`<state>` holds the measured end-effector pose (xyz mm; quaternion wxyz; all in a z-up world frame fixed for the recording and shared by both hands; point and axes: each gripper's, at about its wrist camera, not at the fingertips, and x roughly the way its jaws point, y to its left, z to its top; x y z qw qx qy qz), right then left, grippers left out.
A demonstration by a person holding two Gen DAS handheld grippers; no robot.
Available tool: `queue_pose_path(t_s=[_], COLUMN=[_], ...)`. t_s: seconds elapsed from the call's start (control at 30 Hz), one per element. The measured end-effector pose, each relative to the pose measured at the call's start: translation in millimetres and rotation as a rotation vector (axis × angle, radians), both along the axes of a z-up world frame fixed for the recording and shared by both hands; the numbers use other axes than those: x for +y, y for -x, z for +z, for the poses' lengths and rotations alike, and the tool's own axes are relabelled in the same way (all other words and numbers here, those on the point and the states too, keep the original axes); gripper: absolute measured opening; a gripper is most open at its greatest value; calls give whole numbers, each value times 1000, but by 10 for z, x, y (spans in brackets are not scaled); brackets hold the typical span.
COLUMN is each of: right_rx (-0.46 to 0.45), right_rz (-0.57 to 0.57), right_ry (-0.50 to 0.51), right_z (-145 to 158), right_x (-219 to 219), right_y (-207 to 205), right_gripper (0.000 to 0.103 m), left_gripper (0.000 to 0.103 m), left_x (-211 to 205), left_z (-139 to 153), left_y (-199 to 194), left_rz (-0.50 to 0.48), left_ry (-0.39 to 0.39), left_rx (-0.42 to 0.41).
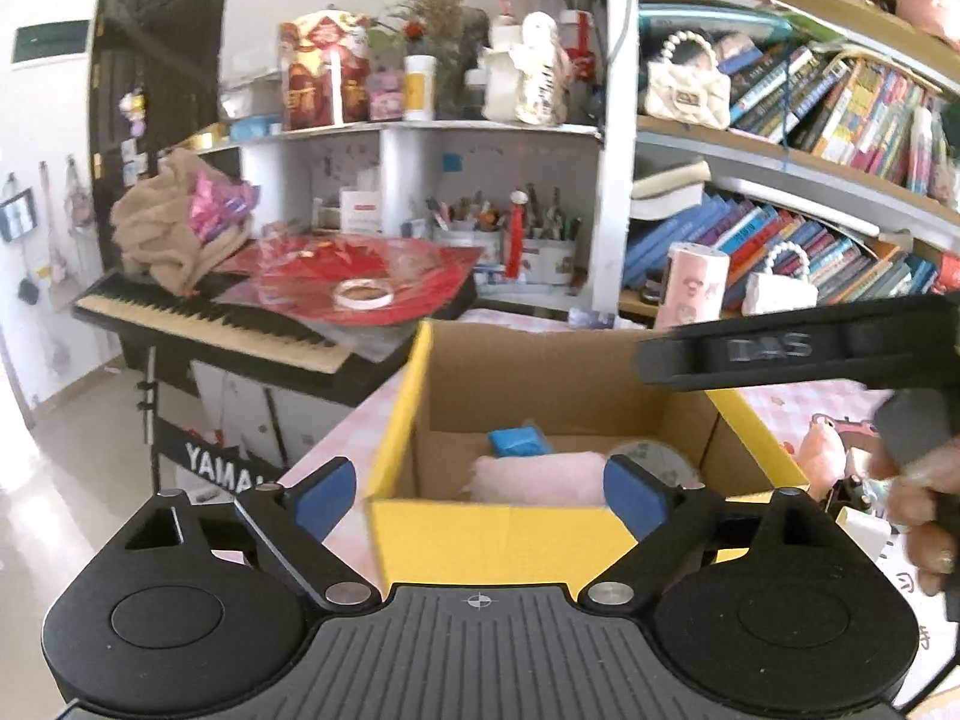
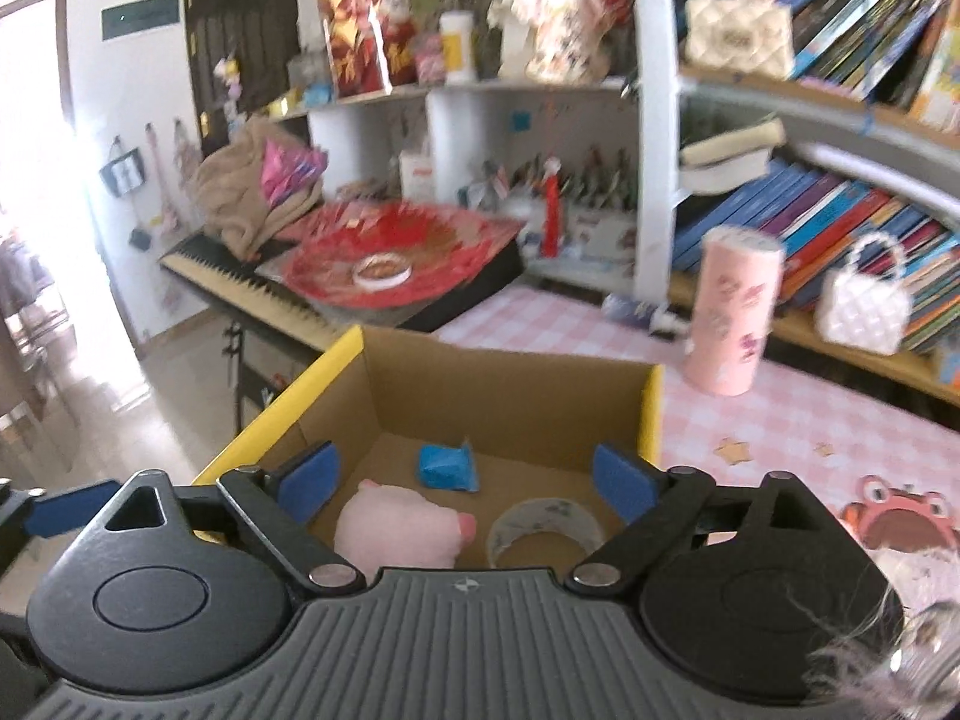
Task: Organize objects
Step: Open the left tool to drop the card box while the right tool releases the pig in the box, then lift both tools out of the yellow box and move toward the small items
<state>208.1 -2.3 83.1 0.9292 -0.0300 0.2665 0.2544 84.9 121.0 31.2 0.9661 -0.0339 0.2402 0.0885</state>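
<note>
Both sets of jaws released and empty, left gripper [image 1: 480, 489] and right gripper [image 2: 465, 480], over the box [image 2: 510, 384] holding a pink plush [image 2: 399, 531].

Home, lived-in study or bedroom corner. White bookshelf [image 1: 618, 138] crammed with leaning paperbacks [image 1: 840, 102], quilted handbags [image 1: 687, 90], figurines, festive red decorations [image 1: 324, 75]. Pen pots [image 1: 534, 240] in lower cubby. Yamaha keyboard [image 1: 210, 318] on stand, piled with beige cloth [image 1: 168, 228], red paper fan [image 1: 360, 282], tape roll. Worktop [image 2: 780, 420] covered in pink checked cloth with cartoon print. Yellow cardboard box [image 2: 516, 384] holding pink plush toy [image 2: 402, 531]. Tiled floor, dark door, bright doorway at left.
</note>
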Motion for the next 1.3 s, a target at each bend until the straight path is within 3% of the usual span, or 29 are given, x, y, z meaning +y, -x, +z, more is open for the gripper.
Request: queue_pose_path(t_s=[0.2, 0.33, 0.43, 0.63, 0.93, 1.3], right_rx=[-73, -125, -98, -9, -24, 4], right_rz=[-86, -116, -129, -170, -193, -326], right_ry=[27, 104, 145, 135, 180, 160], right_z=[-55, -223, -350, -456, -521, -524], right_x=[-87, -72, -70, -86, -133, -429], right_y=[484, 806, 998, 1192, 1556, 1781], right_gripper=[99, 100, 100, 100, 103, 103], left_gripper=[94, 94, 94, 94, 97, 97], left_x=[138, 192, 215, 201, 94, -129], left_z=[-35, -94, -141, -182, -227, -242], left_y=[308, 508, 620, 777, 916, 961], left_rz=[55, 75, 84, 75, 31, -76], left_ry=[27, 32, 42, 46, 50, 38], left_rx=[11, 30, 48, 70, 88, 94])
